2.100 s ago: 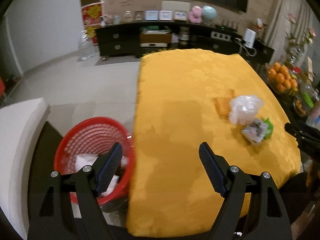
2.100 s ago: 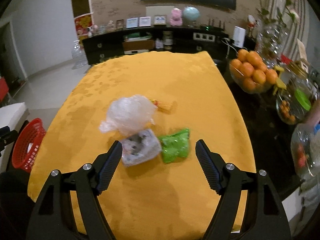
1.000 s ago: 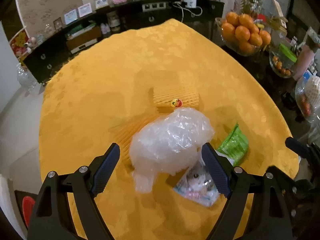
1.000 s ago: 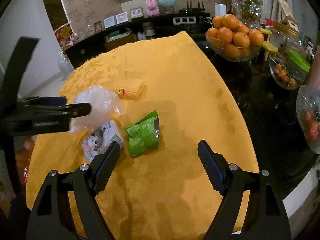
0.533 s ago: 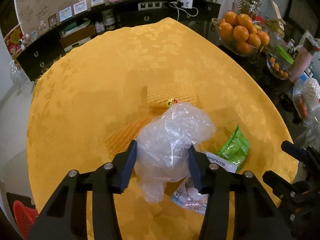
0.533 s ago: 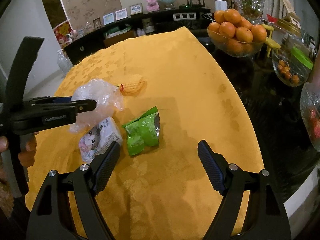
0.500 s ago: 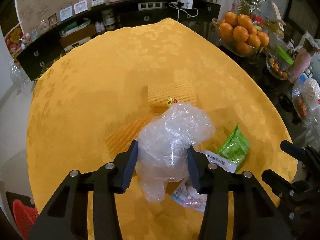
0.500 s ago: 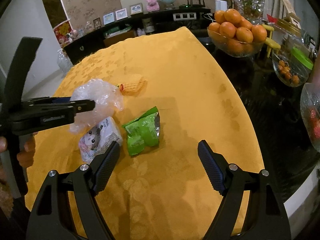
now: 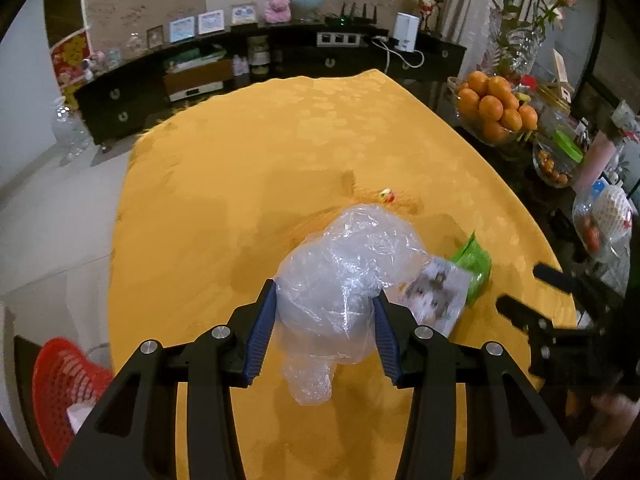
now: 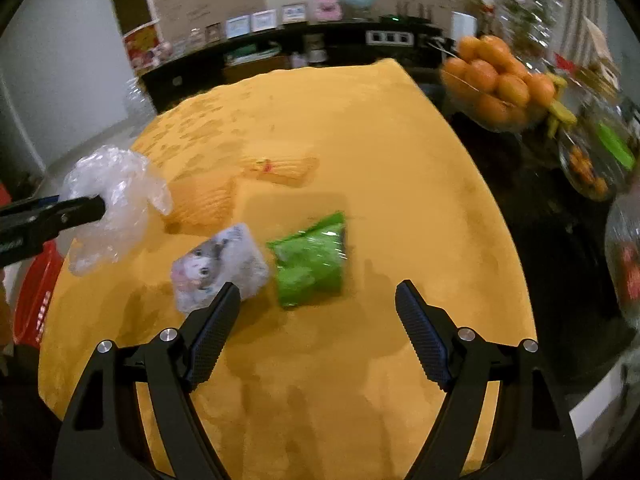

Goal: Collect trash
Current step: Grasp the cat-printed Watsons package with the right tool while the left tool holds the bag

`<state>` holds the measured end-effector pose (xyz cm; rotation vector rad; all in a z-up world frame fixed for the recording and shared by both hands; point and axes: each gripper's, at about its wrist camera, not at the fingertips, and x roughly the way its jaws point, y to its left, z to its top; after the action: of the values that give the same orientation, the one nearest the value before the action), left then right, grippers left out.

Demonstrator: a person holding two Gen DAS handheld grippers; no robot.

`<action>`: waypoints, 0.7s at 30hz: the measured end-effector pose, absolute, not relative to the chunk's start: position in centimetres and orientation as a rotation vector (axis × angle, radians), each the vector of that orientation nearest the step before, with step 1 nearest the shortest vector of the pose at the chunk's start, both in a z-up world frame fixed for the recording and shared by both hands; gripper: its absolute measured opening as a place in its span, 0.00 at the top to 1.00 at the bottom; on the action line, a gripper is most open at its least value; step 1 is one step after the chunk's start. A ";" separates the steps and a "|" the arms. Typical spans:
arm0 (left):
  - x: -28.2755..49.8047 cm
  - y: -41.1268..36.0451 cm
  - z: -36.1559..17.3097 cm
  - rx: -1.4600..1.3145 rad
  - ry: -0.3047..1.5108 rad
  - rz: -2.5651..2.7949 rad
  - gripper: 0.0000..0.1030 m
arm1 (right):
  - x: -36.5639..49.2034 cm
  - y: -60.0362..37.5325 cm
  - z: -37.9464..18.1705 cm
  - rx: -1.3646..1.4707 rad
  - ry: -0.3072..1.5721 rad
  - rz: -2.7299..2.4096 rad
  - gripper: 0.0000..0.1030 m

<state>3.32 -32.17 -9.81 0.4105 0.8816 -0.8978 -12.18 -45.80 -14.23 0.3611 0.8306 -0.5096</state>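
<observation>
From the left wrist, we see the left gripper (image 9: 324,320) clamped on the crumpled clear plastic bag (image 9: 348,268), jaws pinched to a middling gap with the film bulging above and sagging below the pads. A second ago those jaws stood wide around the bag as it lay on the yellow surface (image 9: 240,184); they closed on it about half a second back, and now it has come up off the cloth. The red basket (image 9: 60,384) sits low at the left edge, below the surface, so we judge the carry over to it comes next. Where the bag lay, the yellow foam net (image 9: 400,200) with its little sticker is now uncovered.

Over to the right wrist: our right gripper (image 10: 318,328) hovers with jaws wide and nothing between them, much as it did a second ago. Just ahead lie the white cat-print packet (image 10: 218,266), close by the left finger, and the green wrapper (image 10: 314,262) beside it. Off to the left the bag hangs in the other gripper's jaws, clear of the cloth, with two foam nets showing beyond. One piece is in hand; the packet, wrapper and nets remain to collect.
</observation>
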 end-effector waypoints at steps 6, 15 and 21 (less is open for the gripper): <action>2.9 -28.1 -9.7 0.384 0.883 -0.851 0.58 | -9.4 -44.2 -13.5 0.269 0.832 -0.413 0.24; 2.9 -23.9 -9.6 0.363 0.891 -0.769 0.58 | -5.1 -42.9 -14.5 0.155 0.866 -0.321 0.17; 3.4 -21.9 -9.7 0.337 0.907 -0.729 0.58 | -3.8 -42.7 -16.9 0.107 0.929 -0.287 0.17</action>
<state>3.37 -21.86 -9.69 0.3374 0.9070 -0.7287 -3.77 -42.69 -16.91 0.1066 0.9286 -0.2874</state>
